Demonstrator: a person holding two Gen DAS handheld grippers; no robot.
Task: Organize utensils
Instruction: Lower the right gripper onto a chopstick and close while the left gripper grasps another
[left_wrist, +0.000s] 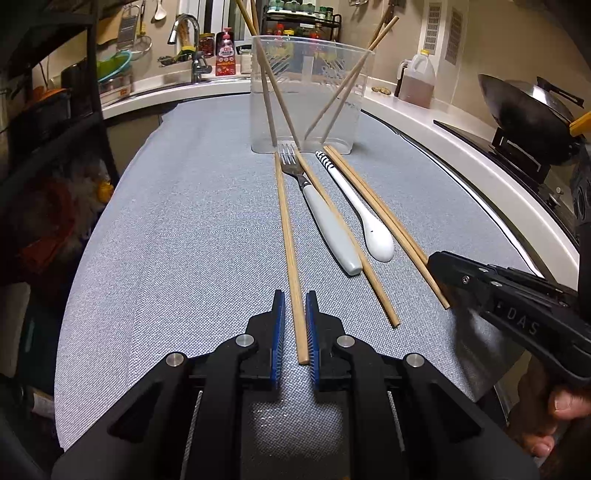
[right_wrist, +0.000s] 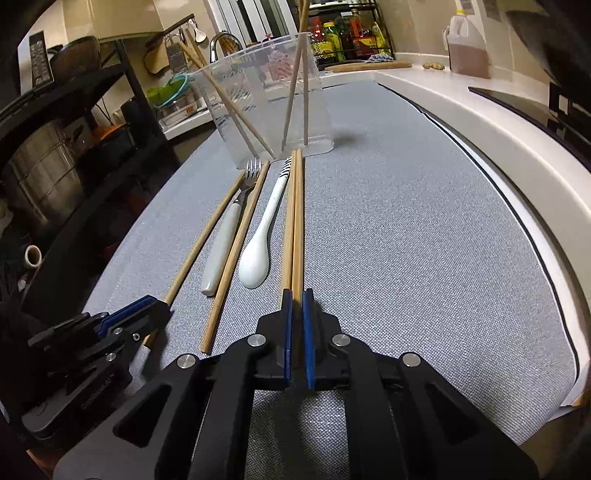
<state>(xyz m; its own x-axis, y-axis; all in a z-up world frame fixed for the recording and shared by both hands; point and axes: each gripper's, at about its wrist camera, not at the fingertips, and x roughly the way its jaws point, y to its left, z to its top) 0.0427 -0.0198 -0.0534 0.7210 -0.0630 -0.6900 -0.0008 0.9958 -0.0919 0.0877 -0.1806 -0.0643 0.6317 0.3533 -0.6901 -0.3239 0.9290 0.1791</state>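
A clear plastic holder (left_wrist: 310, 99) (right_wrist: 266, 99) stands at the far end of the grey mat and holds several chopsticks. In front of it lie a fork (left_wrist: 317, 206) (right_wrist: 225, 243), a white spoon (left_wrist: 364, 218) (right_wrist: 258, 254) and loose wooden chopsticks. My left gripper (left_wrist: 295, 299) is open, its blue pads (left_wrist: 279, 314) on either side of the near end of one chopstick (left_wrist: 290, 243) that lies on the mat. My right gripper (right_wrist: 296, 295) is shut on a pair of chopsticks (right_wrist: 295, 218) at their near ends; it also shows in the left wrist view (left_wrist: 443, 264).
A further loose chopstick (left_wrist: 343, 236) (right_wrist: 236, 251) lies partly over the fork. A white counter (left_wrist: 461, 133) runs along the right with a wok (left_wrist: 524, 110) and an oil jug (left_wrist: 417, 79). A sink and tap (left_wrist: 188, 40) are far left; a dark shelf (right_wrist: 74, 122) stands left.
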